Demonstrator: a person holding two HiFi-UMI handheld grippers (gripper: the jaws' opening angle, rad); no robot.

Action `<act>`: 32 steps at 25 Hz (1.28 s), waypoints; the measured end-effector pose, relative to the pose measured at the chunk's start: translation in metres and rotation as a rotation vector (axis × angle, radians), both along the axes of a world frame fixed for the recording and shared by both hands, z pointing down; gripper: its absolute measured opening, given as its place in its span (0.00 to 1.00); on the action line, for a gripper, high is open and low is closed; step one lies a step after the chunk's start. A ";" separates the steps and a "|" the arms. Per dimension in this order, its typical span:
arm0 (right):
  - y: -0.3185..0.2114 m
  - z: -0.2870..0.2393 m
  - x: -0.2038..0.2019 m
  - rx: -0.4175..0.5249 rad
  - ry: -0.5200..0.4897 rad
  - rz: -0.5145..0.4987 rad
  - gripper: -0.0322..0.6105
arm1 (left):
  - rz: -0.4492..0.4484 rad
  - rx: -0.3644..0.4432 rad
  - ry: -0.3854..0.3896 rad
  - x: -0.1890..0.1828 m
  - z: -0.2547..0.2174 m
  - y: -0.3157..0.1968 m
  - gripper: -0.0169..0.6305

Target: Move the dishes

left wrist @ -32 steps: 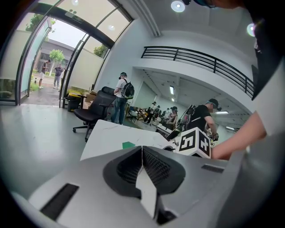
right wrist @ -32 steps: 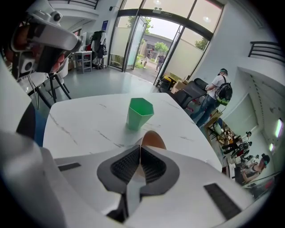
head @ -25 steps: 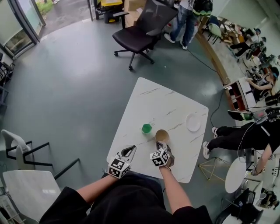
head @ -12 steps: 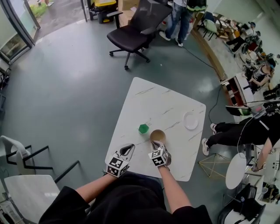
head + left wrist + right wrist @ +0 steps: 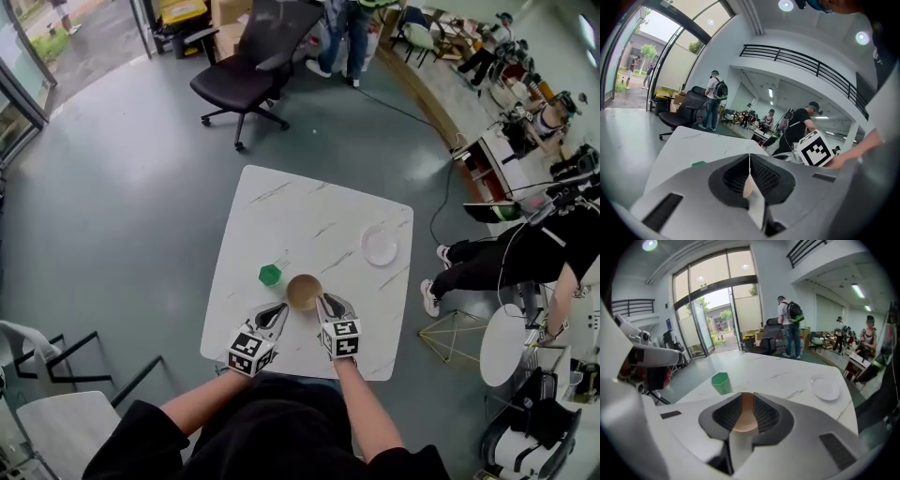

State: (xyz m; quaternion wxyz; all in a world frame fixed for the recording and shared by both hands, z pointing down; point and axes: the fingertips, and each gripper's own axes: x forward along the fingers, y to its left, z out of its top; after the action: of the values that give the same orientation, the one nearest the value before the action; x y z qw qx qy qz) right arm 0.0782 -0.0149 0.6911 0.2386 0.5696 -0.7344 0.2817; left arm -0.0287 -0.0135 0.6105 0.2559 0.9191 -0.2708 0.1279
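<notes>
Marble table (image 5: 300, 211) is viewed steeply from above by the head camera; both gripper cameras are set low at its near edge, facing across it. The green cup (image 5: 270, 275) is shared by all.

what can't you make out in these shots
- The bowl: in the head view it is too small to see inside. In the right gripper view the right gripper's fingers cover all but a tan strip.
- Whether the bowl is lifted or resting on the table: no view settles it.
- The green cup: in the left gripper view only a sliver shows over the left gripper's body.
- The tan sliver below its shut fingers: unclear what it is.
</notes>
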 end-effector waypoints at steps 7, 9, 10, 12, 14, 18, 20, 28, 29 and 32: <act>0.002 -0.005 0.152 0.008 -0.105 0.281 0.17 | -0.019 -0.048 -0.030 0.090 -0.005 -0.049 0.05; -0.001 -0.001 0.187 0.005 -0.114 0.312 0.17 | -0.004 -0.081 -0.034 0.121 -0.006 -0.057 0.05; -0.004 0.001 0.204 0.005 -0.118 0.328 0.17 | 0.009 -0.085 -0.038 0.136 -0.006 -0.061 0.05; -0.015 0.006 0.235 0.008 -0.116 0.353 0.17 | 0.031 -0.084 -0.052 0.167 -0.002 -0.073 0.05; -0.027 0.014 0.262 0.006 -0.120 0.371 0.17 | 0.045 -0.071 -0.080 0.194 0.007 -0.088 0.06; -0.041 0.037 0.299 -0.027 -0.158 0.397 0.17 | 0.073 -0.079 -0.145 0.235 0.040 -0.106 0.06; -0.047 0.051 0.313 -0.047 -0.172 0.413 0.17 | 0.072 -0.118 -0.168 0.249 0.063 -0.115 0.06; -0.063 0.099 0.340 -0.118 -0.237 0.443 0.19 | 0.013 -0.207 -0.202 0.281 0.131 -0.151 0.07; -0.066 0.104 0.341 -0.124 -0.242 0.442 0.20 | 0.006 -0.203 -0.208 0.284 0.136 -0.155 0.07; -0.072 0.112 0.344 -0.143 -0.248 0.430 0.21 | 0.006 -0.209 -0.238 0.292 0.155 -0.160 0.08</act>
State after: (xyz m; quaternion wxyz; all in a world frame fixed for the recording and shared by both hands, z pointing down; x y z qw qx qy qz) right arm 0.4220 -0.0870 0.8036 0.1208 0.6554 -0.5983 0.4449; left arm 0.2635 -0.1736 0.7657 0.3157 0.8667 -0.2818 0.2642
